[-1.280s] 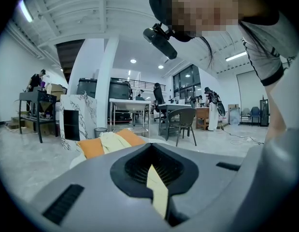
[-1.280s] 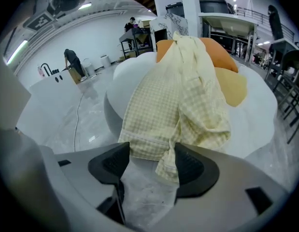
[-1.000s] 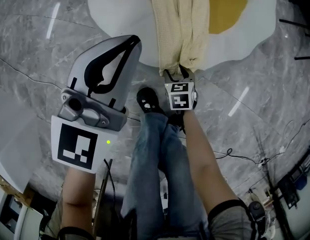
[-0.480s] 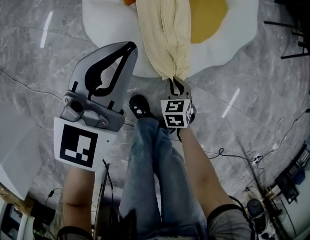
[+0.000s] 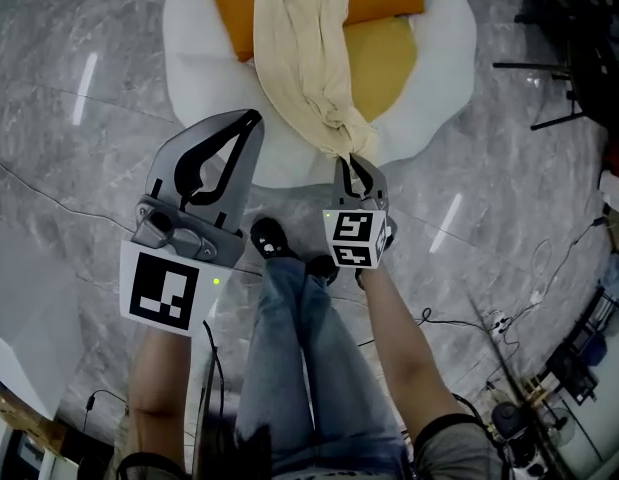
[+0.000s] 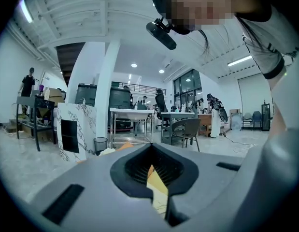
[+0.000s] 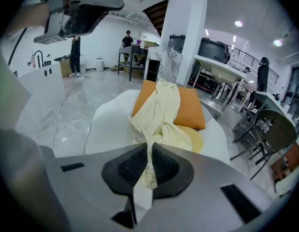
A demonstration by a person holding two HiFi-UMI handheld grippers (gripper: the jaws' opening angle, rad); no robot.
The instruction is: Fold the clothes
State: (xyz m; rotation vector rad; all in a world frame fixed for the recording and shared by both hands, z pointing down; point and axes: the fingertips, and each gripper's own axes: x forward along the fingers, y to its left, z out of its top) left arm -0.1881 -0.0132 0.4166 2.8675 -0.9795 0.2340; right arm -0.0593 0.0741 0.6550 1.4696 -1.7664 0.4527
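Right gripper (image 5: 347,160) pinches the cream garment (image 5: 304,58), its own view showing the fabric clamped; left gripper (image 5: 251,120), frame left, pressed together.

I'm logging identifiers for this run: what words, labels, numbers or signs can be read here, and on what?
None can be read.
Left gripper and right gripper, shut on the cream garment: square black-and-white markers only, no letters.
Black wall marks, right gripper view: too blurred to read.
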